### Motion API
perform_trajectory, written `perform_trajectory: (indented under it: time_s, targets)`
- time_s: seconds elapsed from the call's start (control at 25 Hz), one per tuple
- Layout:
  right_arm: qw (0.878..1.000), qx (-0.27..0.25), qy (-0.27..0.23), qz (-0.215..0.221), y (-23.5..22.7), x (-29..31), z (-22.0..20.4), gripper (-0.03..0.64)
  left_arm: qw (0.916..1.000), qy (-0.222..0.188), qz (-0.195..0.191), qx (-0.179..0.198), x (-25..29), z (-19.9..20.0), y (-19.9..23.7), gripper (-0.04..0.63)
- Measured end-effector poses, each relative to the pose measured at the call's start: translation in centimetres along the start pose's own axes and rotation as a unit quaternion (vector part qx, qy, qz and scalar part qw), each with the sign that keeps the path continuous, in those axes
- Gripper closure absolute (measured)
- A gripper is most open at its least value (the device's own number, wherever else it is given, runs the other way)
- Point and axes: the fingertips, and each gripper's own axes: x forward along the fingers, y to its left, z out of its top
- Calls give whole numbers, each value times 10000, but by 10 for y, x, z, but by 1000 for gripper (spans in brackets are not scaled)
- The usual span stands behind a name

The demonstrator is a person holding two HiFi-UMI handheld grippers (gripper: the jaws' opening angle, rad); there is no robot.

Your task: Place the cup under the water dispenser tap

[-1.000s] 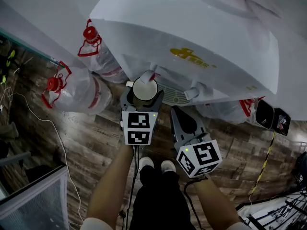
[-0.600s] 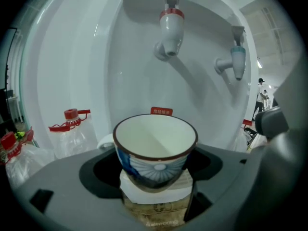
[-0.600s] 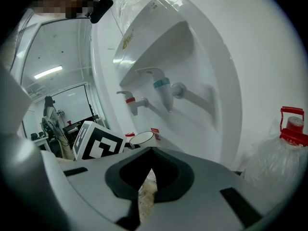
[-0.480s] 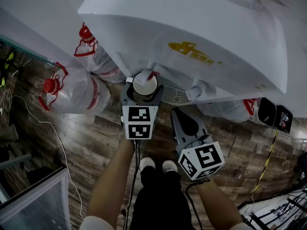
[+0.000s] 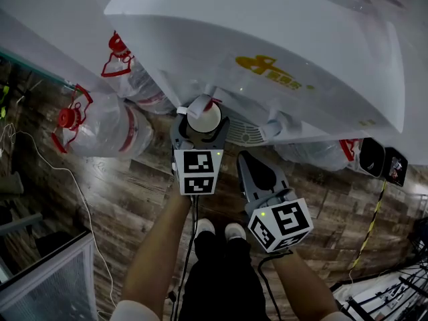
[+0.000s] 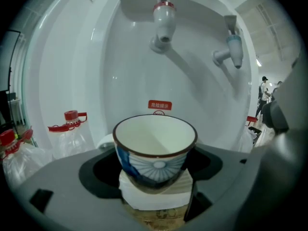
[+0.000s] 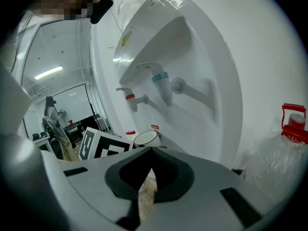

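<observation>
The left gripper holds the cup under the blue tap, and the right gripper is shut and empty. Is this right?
Not quite. The left gripper view shows the cup under the red tap, not the blue tap, which stands off to the right. The rest is right.

The white water dispenser [image 5: 267,39] is brightly and evenly lit in the head view, its front nearly washed out; the wooden floor [image 5: 134,186] below it lies dim. Both gripper views bulge and darken into a black round border. Left of the dispenser a ceiling strip light [image 7: 48,72] glares; the foreground beneath the dispenser is soft
</observation>
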Motion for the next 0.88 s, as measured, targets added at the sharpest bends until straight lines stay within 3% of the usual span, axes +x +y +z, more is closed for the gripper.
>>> perform_trajectory:
  time_s: [0.48, 0.88]
  targets:
    - [10000, -7, 67, 52, 6, -2, -4, 597, 9998, 4, 175, 53, -3, 1, 0, 163]
    - [9999, -108, -20, -4, 7, -15, 11, 595, 9993, 186, 271, -186, -23, -2, 0, 163]
